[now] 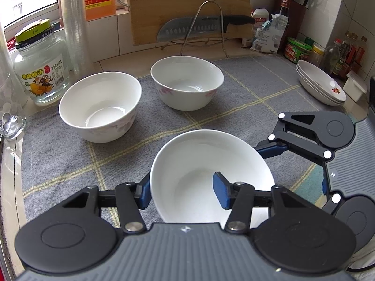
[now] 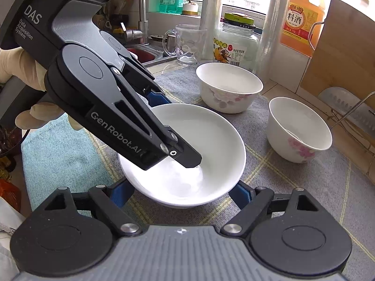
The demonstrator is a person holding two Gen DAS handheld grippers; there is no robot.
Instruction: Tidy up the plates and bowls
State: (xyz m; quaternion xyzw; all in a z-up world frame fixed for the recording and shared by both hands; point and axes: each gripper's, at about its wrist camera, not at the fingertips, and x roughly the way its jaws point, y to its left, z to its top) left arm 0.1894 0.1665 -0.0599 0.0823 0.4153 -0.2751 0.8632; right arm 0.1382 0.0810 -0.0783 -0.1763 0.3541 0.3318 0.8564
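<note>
Nearest the left wrist camera, the left gripper (image 1: 182,190) has its jaws clamped on the wall of a plain white bowl (image 1: 201,171), one blue pad inside and one outside. That bowl sits tilted on the grey checked cloth (image 1: 70,164) covering the worktop, and it is empty. From the other side, the right gripper (image 2: 180,193) straddles the same bowl, a blue pad at each flank of its base; whether those pads press the bowl I cannot tell.

Beyond stand two empty floral bowls (image 1: 100,105) (image 1: 187,84), upright and apart. Stacked shallow plates (image 1: 321,84) with a red flower mark lie to the right. A bamboo cutting board (image 1: 187,7) leans behind a cleaver (image 1: 194,27) on a wire rack. An orange bottle (image 2: 302,21) reads "料酒". A glass jar (image 1: 39,70) with a green lid looks empty. The left gripper's arm carries "GenRobot.AI", and "DAS Data Acquisition System".
</note>
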